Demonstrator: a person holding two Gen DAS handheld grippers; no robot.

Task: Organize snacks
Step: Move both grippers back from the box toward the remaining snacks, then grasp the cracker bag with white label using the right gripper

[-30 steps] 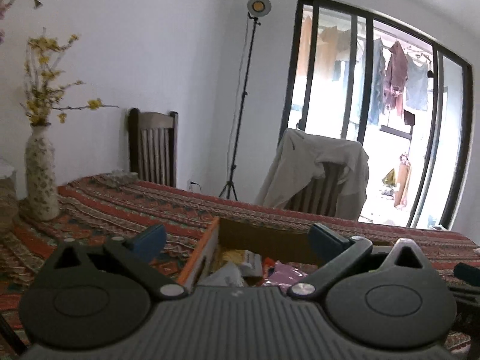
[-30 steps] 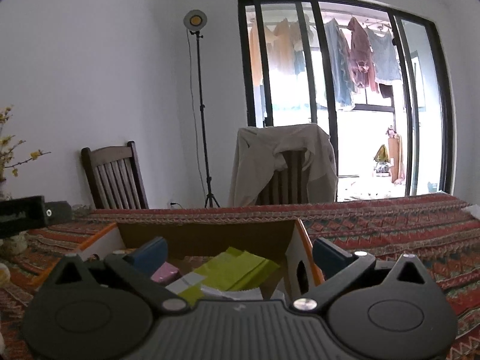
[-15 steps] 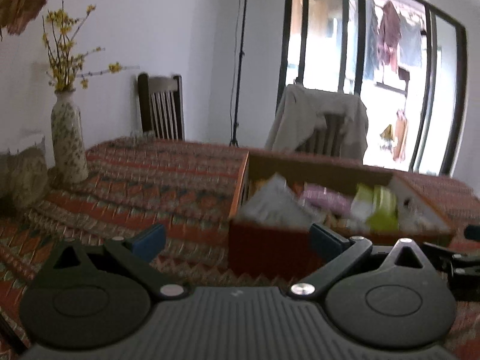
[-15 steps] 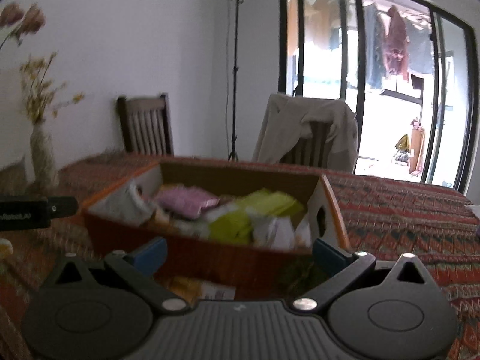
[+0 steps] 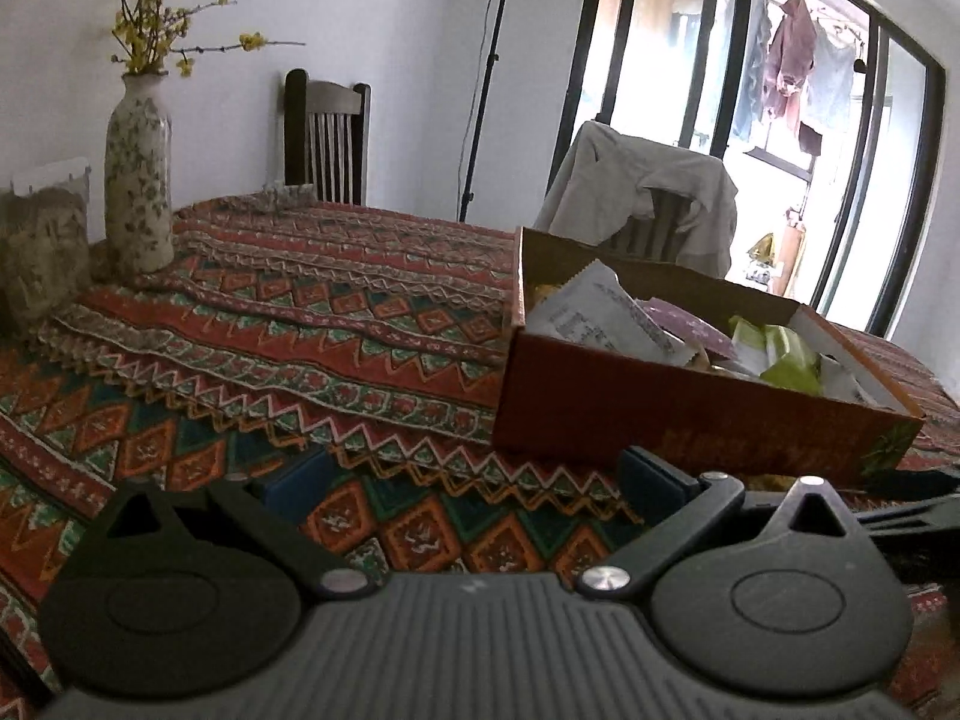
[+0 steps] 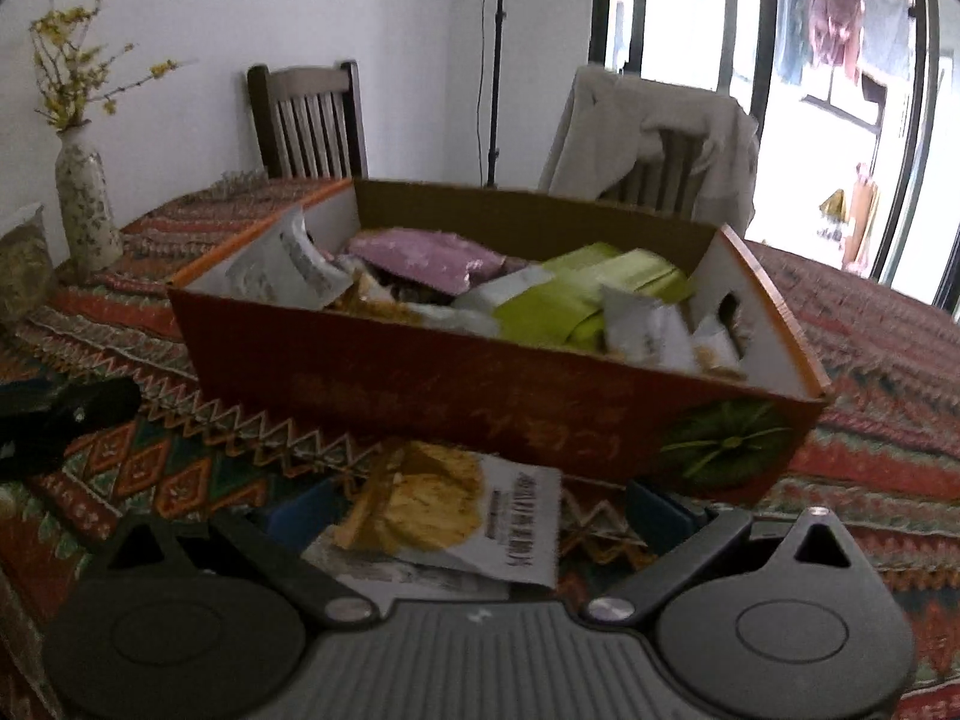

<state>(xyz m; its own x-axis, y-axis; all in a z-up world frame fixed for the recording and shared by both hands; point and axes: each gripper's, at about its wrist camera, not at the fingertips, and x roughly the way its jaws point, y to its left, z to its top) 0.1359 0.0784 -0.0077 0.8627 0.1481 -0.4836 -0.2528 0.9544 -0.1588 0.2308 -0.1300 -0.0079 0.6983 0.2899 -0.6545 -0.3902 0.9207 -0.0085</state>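
Observation:
An orange cardboard box [image 6: 456, 396] stands on the patterned tablecloth and holds several snack packets: purple [image 6: 420, 255], green [image 6: 576, 300] and white ones. The box also shows in the left wrist view [image 5: 678, 420] to the right. A white and yellow snack packet [image 6: 444, 510] lies flat on the cloth in front of the box, between the open fingers of my right gripper [image 6: 474, 510]. My left gripper [image 5: 474, 480] is open and empty over bare cloth, left of the box.
A flowered vase [image 5: 138, 186] with yellow twigs stands at the table's left, beside a bag [image 5: 36, 258]. Two wooden chairs stand behind the table, one [image 5: 648, 210] draped with a beige jacket. A lamp stand and glass doors are behind.
Both grippers have pulled back from over the box and tilted down. The box front and the tablecloth are now in view, and the loose packet has appeared between my right fingers.

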